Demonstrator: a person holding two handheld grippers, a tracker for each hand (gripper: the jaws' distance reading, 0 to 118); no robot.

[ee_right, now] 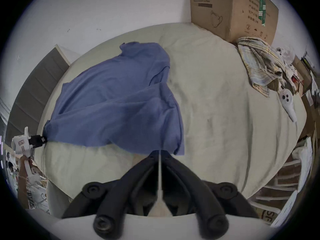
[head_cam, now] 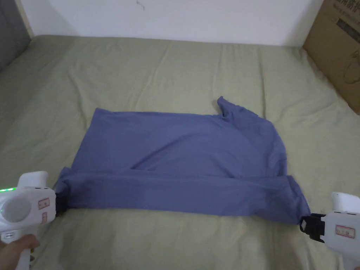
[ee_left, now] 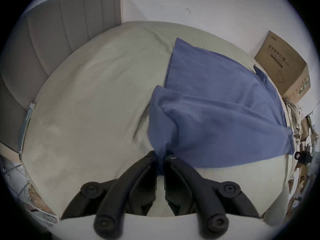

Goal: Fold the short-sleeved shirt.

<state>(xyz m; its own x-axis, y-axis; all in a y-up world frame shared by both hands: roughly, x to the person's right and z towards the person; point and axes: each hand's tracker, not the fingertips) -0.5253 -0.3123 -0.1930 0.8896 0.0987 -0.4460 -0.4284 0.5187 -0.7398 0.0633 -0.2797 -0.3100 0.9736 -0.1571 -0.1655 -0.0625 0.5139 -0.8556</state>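
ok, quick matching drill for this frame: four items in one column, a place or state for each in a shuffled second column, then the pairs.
1. blue shirt
2. left claw
3. cardboard box
4. striped cloth

A. crumpled at the foot of the box
B. shut on the shirt's near left corner
C. spread on the bed, near edge folded over
D. standing at the bed's far right

Pairs: 1-C, 2-B, 3-D, 4-A

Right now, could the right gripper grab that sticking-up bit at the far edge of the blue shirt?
Probably not yet. The right gripper is shut on the blue shirt at its near corner, so it must let go first. The raised bit lies far across open bed, with nothing blocking.
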